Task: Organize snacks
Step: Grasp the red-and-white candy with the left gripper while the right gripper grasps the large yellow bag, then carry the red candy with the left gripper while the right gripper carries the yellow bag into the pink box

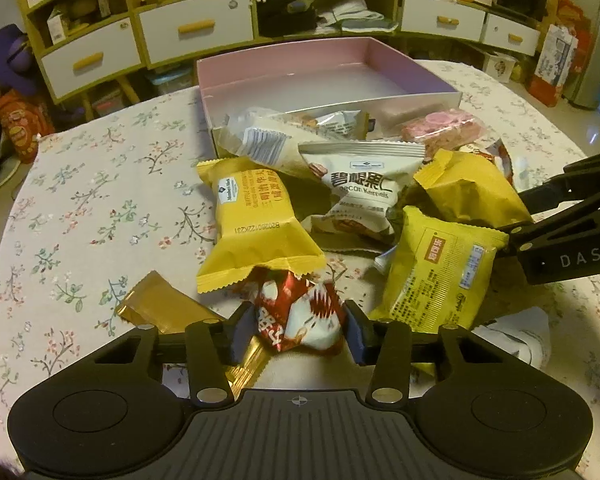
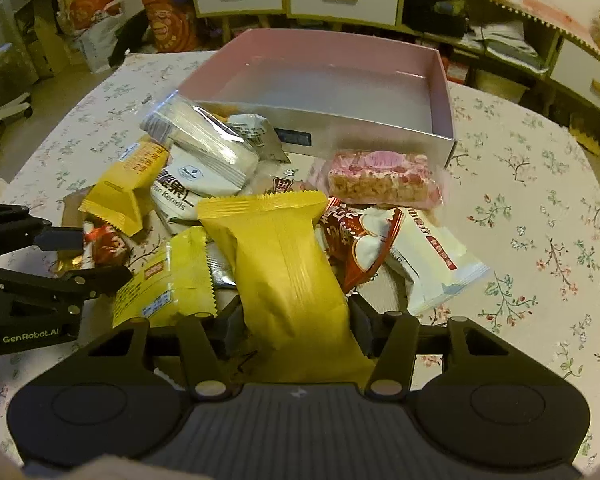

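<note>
In the left wrist view, the left gripper (image 1: 300,330) had its jaws narrowed around a red-and-white snack packet (image 1: 300,316), both pads against the packet's sides, so it looked gripped. The packet lay straight ahead between the fingers, part tucked under a yellow packet (image 1: 256,224). The pink box (image 1: 284,76), empty as far as could be seen, stood beyond the heap of snacks, directly ahead across the flowered tablecloth (image 1: 92,184). The right gripper (image 1: 512,240) reached in from the right edge.

In the right wrist view, the right gripper (image 2: 296,320) stood closed on a long yellow pouch (image 2: 284,272), whose long axis ran along the fingers, pointing toward the box (image 2: 444,92). The left gripper (image 2: 88,258) entered from the left. Both hands seemed about equally far from the box; the likely next move was a lift forward over its near wall.
</note>
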A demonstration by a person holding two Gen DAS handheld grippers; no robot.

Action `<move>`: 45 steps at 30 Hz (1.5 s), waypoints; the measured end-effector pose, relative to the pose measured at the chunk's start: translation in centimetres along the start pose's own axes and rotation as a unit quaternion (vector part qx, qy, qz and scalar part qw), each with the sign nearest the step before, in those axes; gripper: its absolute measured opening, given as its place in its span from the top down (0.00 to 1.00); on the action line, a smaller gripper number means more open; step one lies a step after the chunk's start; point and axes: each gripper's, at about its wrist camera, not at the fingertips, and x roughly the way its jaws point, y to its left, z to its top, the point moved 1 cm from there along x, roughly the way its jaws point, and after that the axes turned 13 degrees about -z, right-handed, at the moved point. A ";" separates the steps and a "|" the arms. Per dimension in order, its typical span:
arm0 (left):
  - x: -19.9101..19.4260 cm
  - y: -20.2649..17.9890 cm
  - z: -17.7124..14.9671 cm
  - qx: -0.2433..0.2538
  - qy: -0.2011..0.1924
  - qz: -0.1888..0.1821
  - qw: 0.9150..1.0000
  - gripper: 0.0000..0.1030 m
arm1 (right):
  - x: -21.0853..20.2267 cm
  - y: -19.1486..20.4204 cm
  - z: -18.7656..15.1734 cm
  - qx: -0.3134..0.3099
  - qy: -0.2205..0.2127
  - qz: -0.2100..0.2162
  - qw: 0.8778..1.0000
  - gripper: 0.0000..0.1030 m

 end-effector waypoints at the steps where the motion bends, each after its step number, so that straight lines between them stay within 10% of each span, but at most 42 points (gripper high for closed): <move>1: 0.0 0.0 0.0 -0.001 -0.001 0.001 1.000 0.63 | 0.0 0.1 0.0 0.001 -0.001 -0.002 1.000 0.52; 45: -5.7 -1.2 2.4 -0.024 -0.059 -0.028 0.998 0.69 | -5.0 -1.1 2.6 0.058 -0.073 0.026 0.995 0.63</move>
